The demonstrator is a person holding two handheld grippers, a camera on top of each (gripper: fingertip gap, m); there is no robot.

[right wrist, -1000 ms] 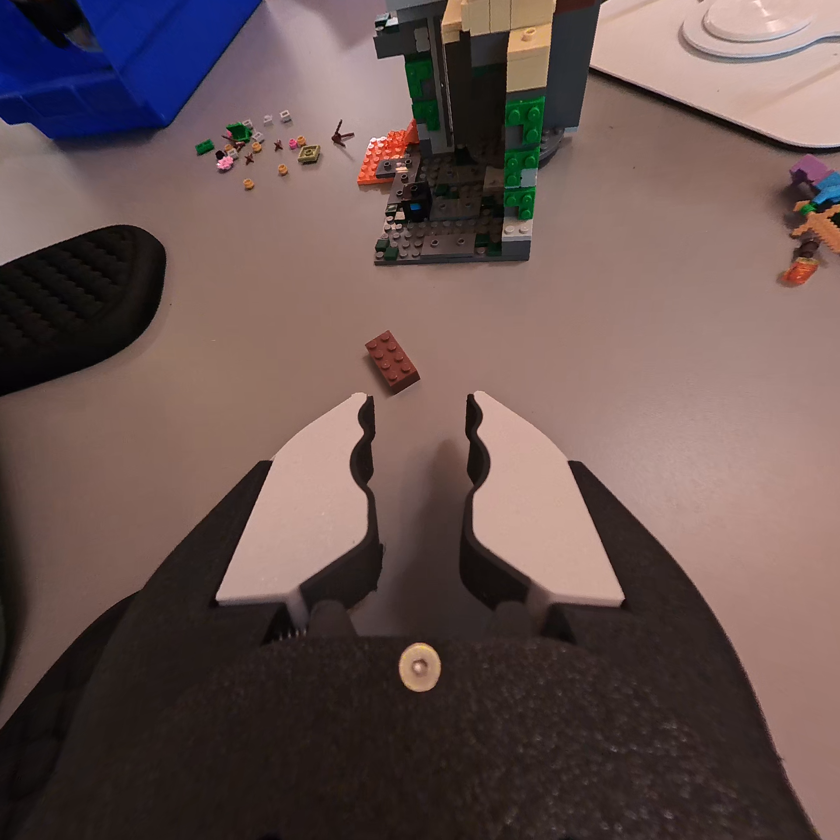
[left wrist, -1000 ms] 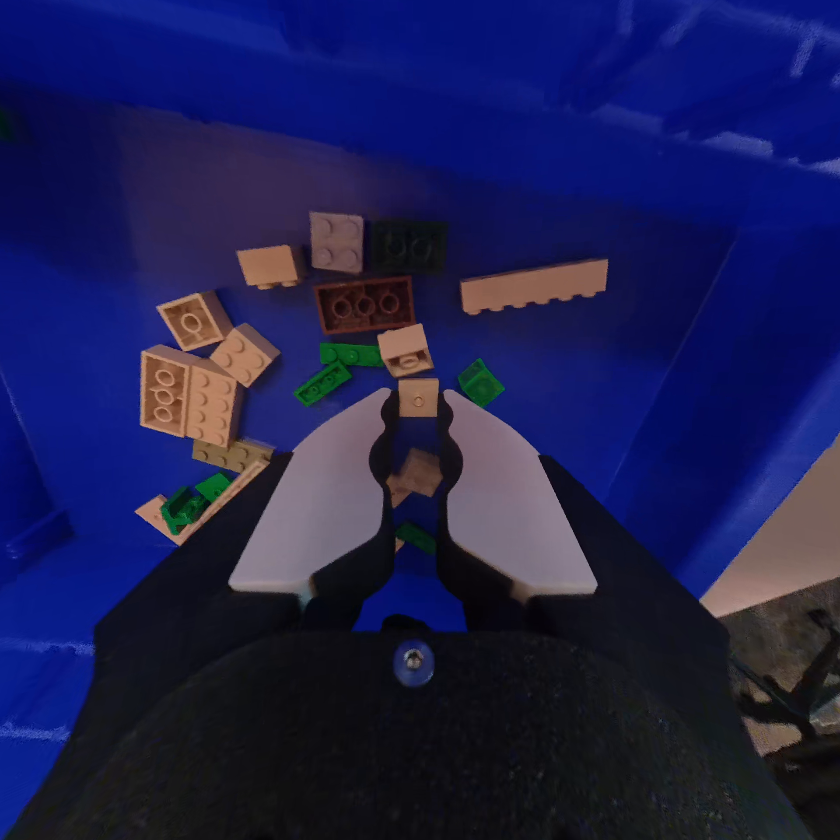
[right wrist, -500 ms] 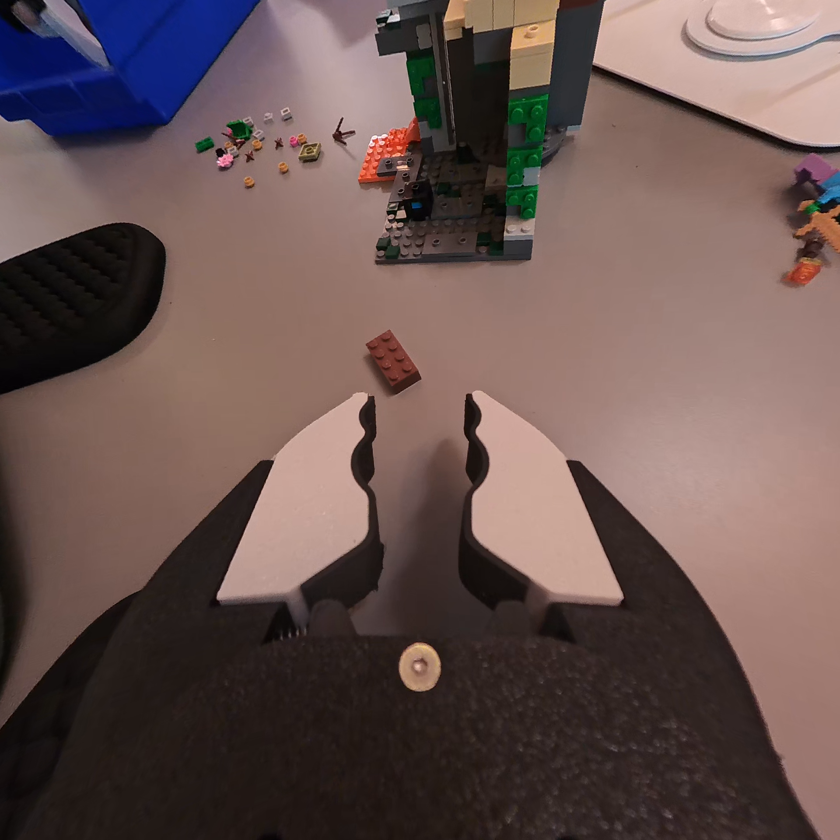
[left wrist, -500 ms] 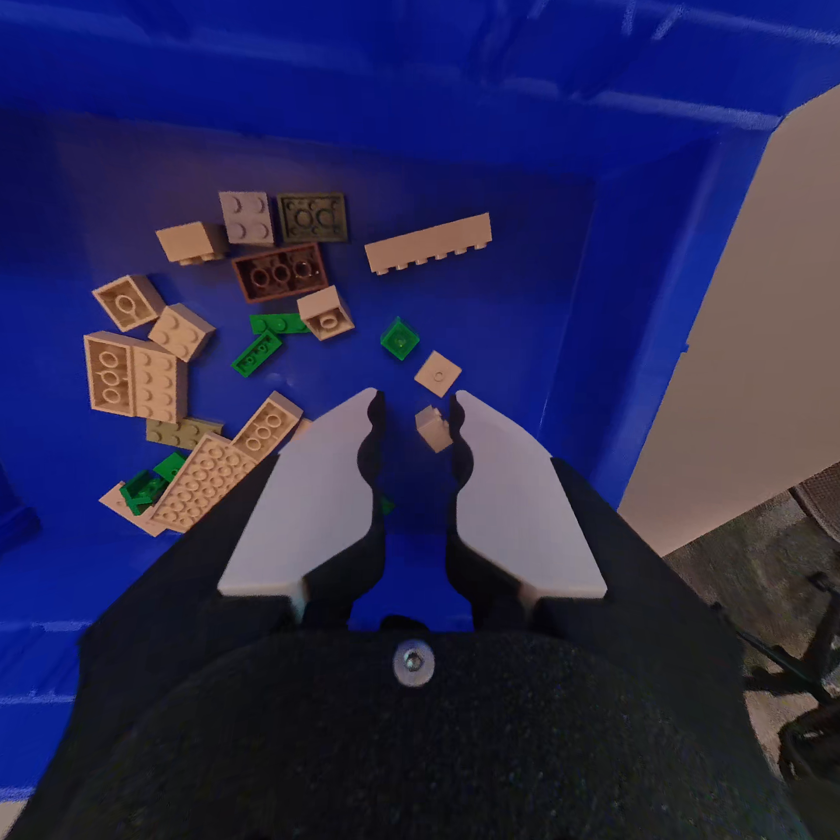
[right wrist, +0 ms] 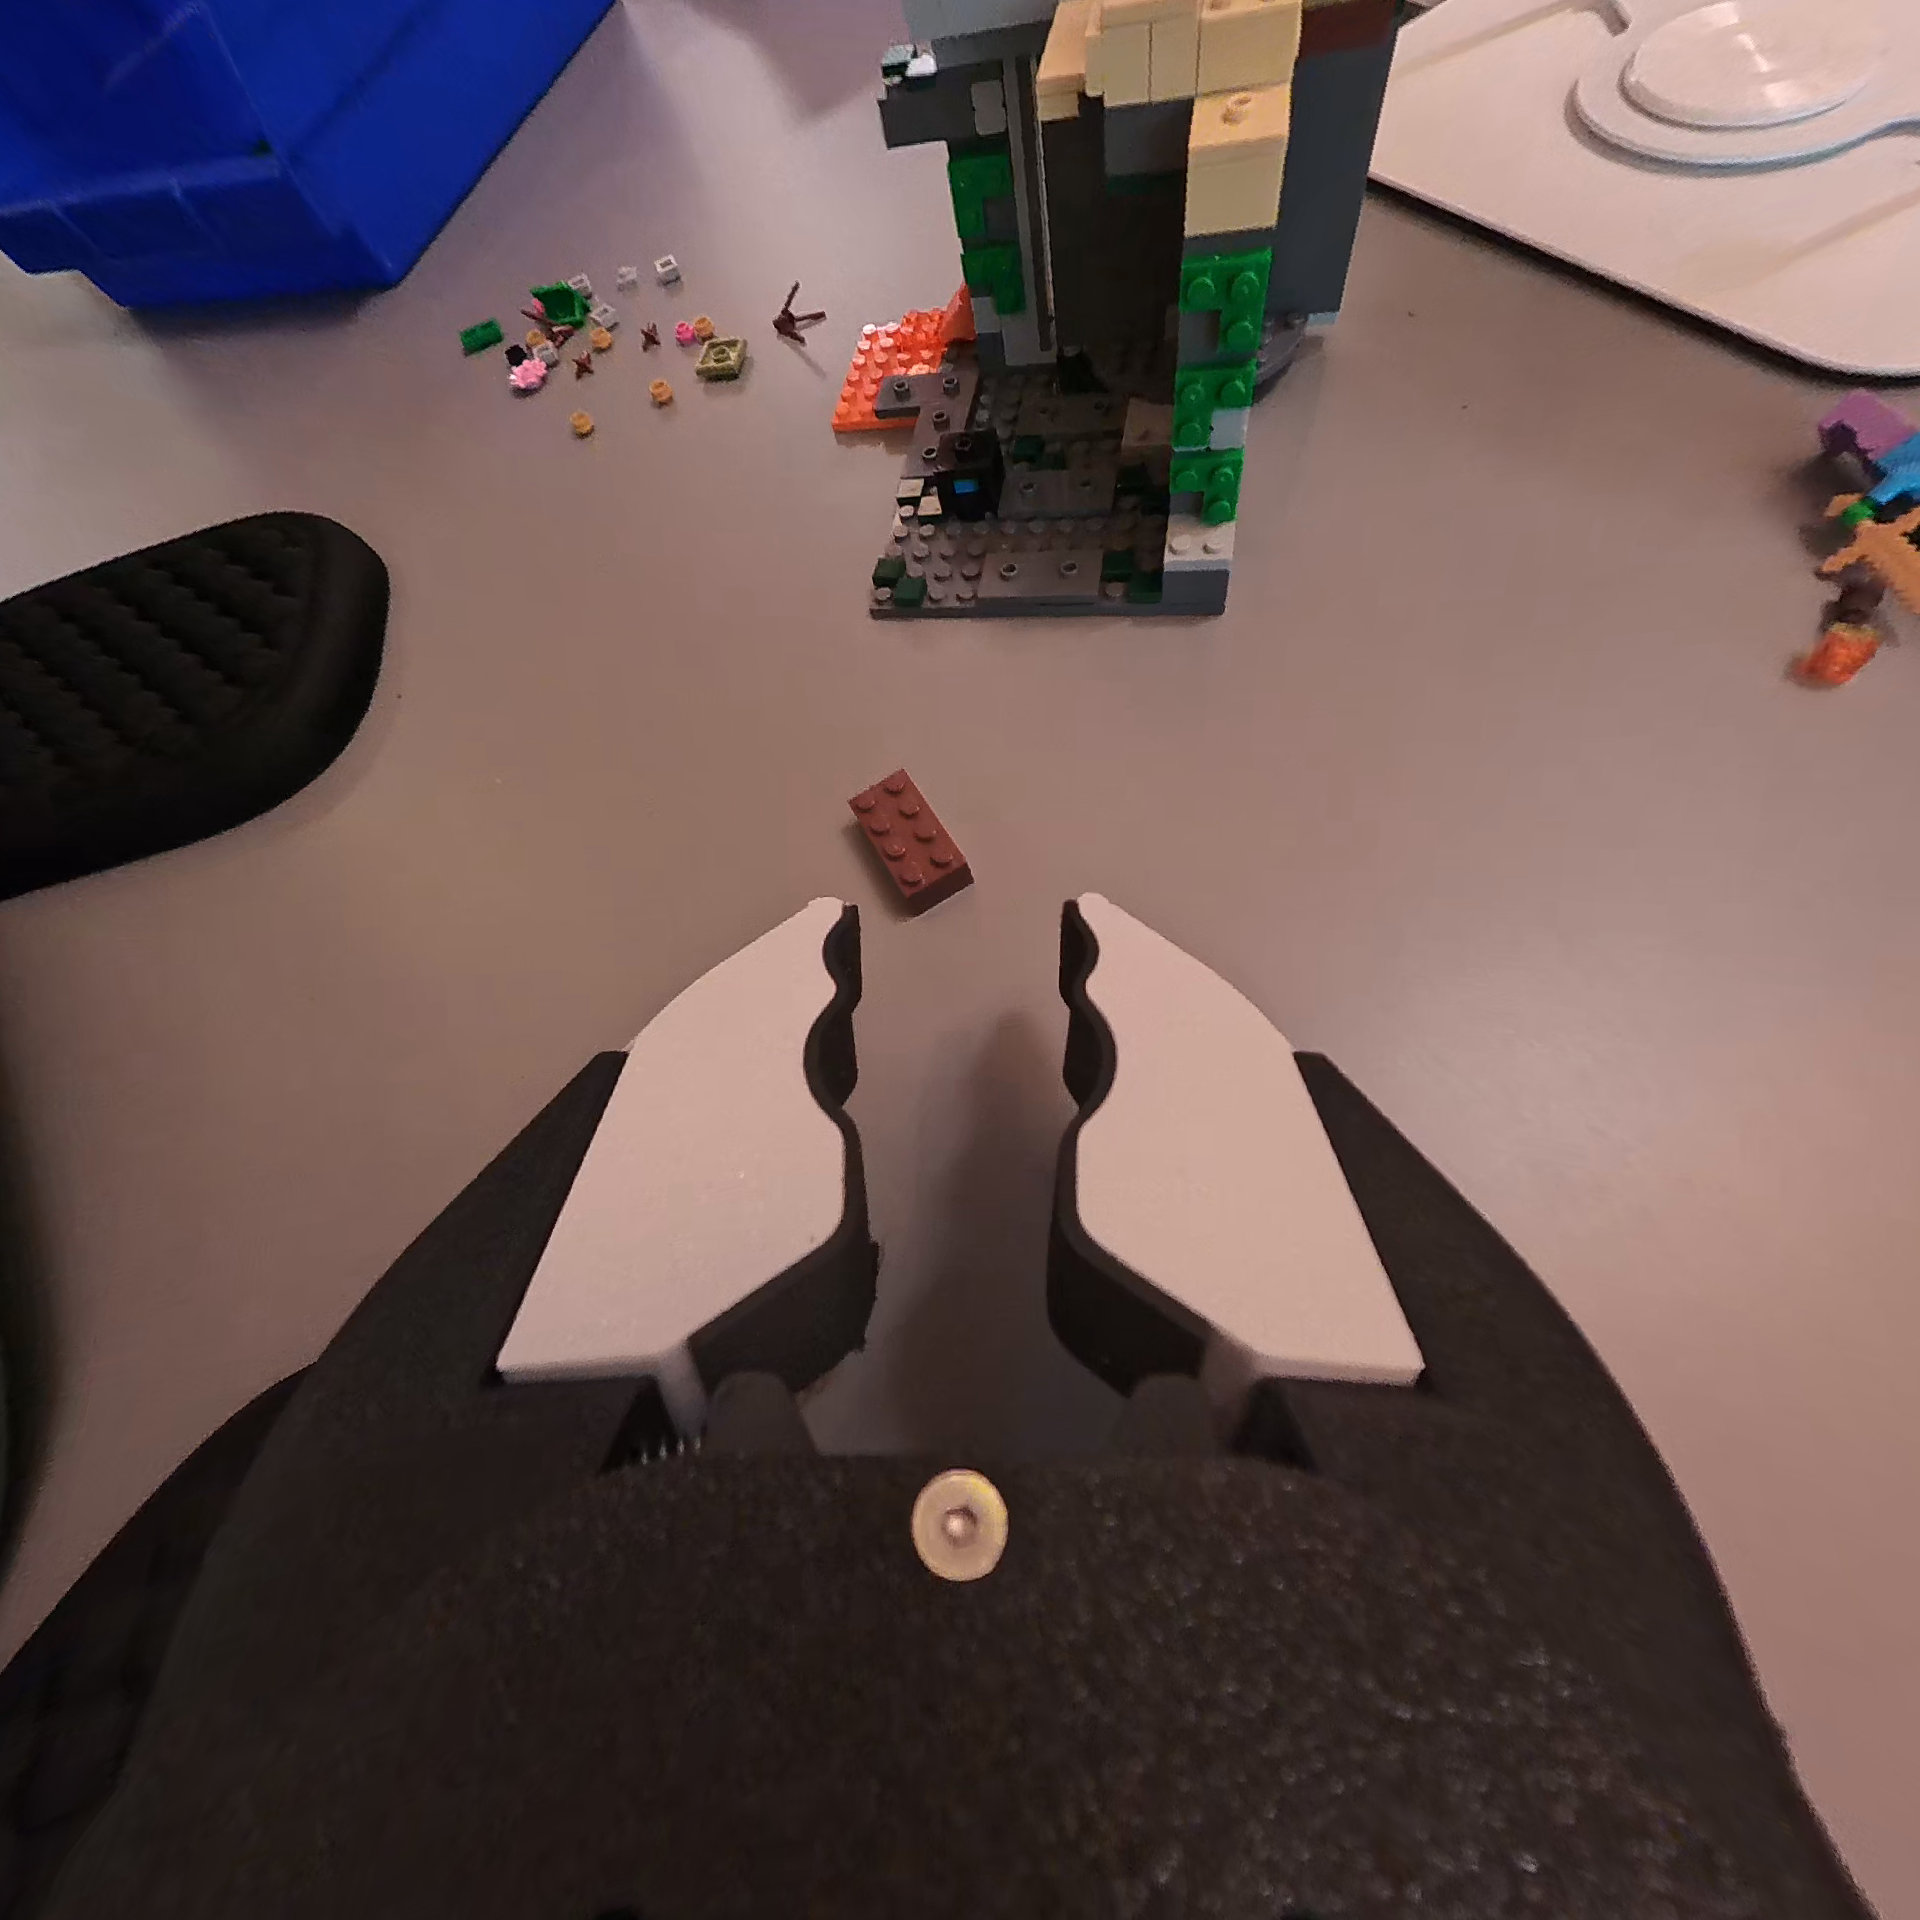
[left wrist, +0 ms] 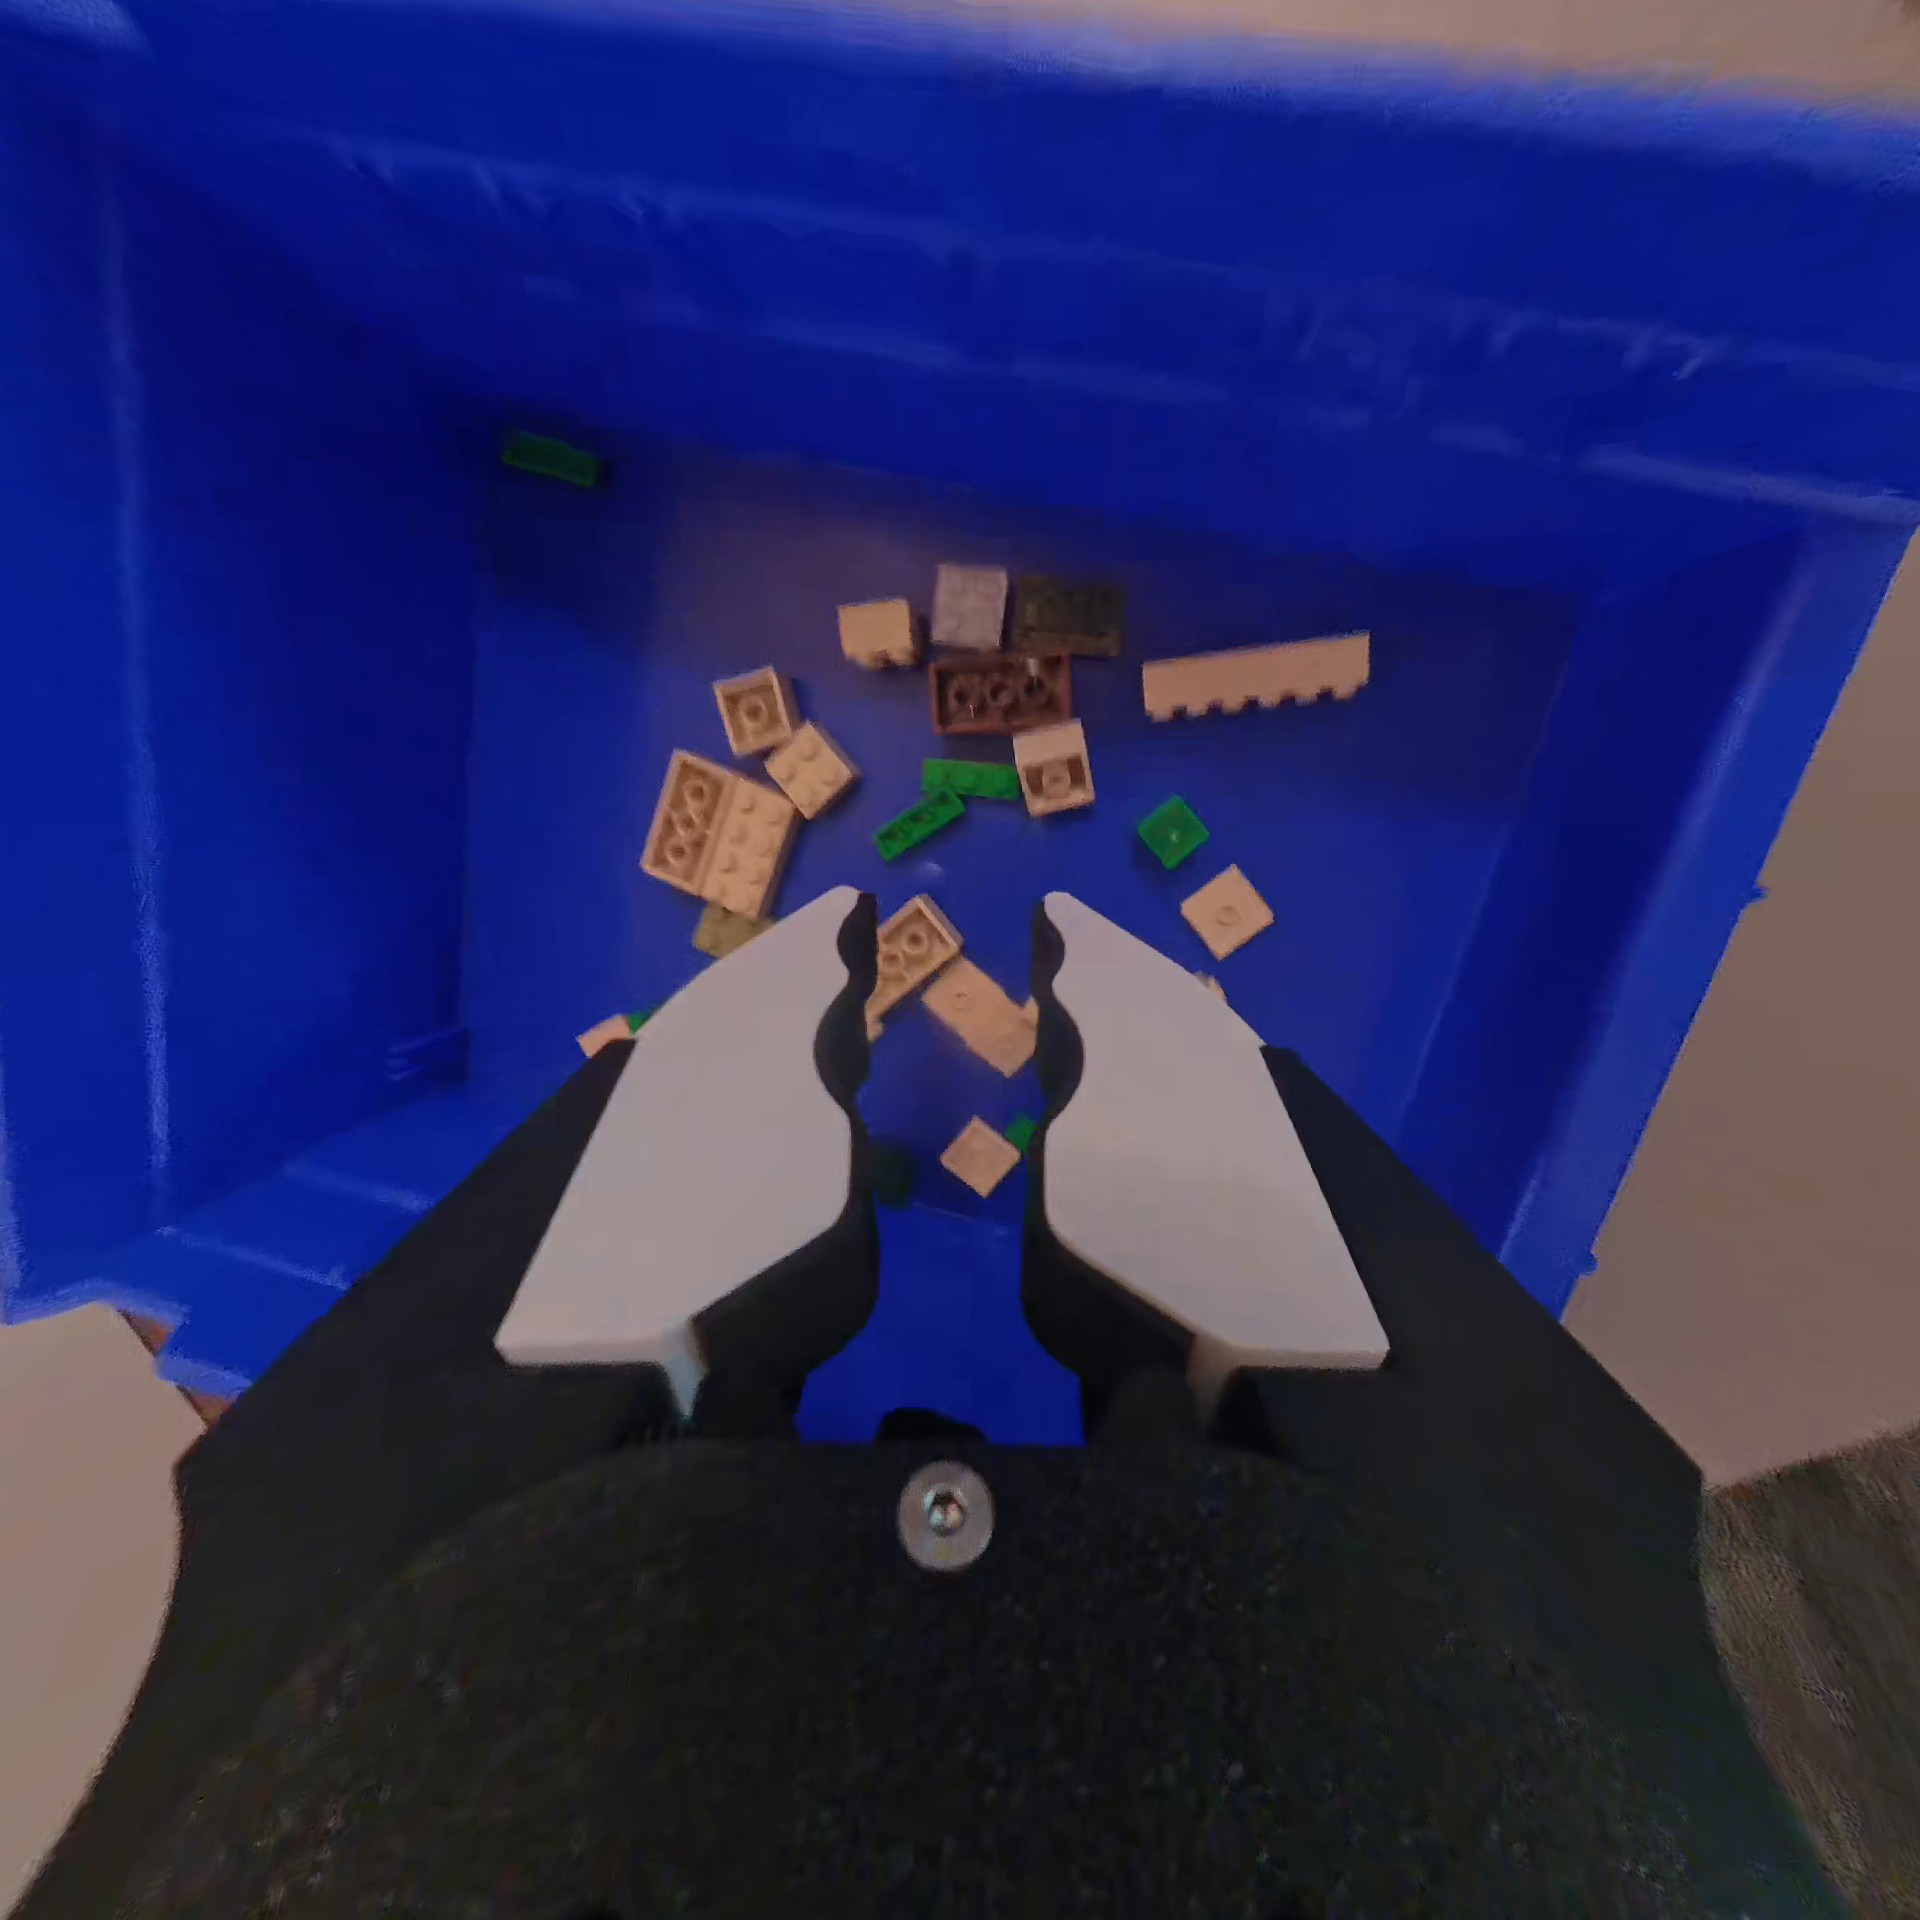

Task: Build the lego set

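Note:
My left gripper (left wrist: 948, 912) is open and empty above a blue bin (left wrist: 312, 727). Several tan, green and brown loose bricks lie on the bin floor, among them a long tan brick (left wrist: 1255, 675), a brown brick (left wrist: 1000, 693) and a small tan tile (left wrist: 1227, 911). My right gripper (right wrist: 958, 914) is open and empty just above the grey table. A brown 2x4 plate (right wrist: 910, 842) lies just ahead of its left fingertip. The part-built lego tower (right wrist: 1101, 312) on its studded grey base stands farther ahead.
A corner of the blue bin (right wrist: 239, 135) shows at the far left in the right wrist view. Small loose parts (right wrist: 613, 332) lie scattered beside it. A black padded object (right wrist: 177, 686) lies at left. A white tray (right wrist: 1714, 156) and colourful lego figures (right wrist: 1870, 540) are at right. There is about 60 centimeters between the tips of the two grippers. Measured from the fingertips, the brown 2x4 plate (right wrist: 910, 842) is 4 centimeters or so from the right gripper and 55 centimeters from the left. To reach the brown brick (left wrist: 1000, 693) in a straight line is about 7 centimeters for my left fingers, about 55 centimeters for my right.
My left gripper let go of a small tan piece, opened and pulled back up out of the bin. The right gripper has barely moved.

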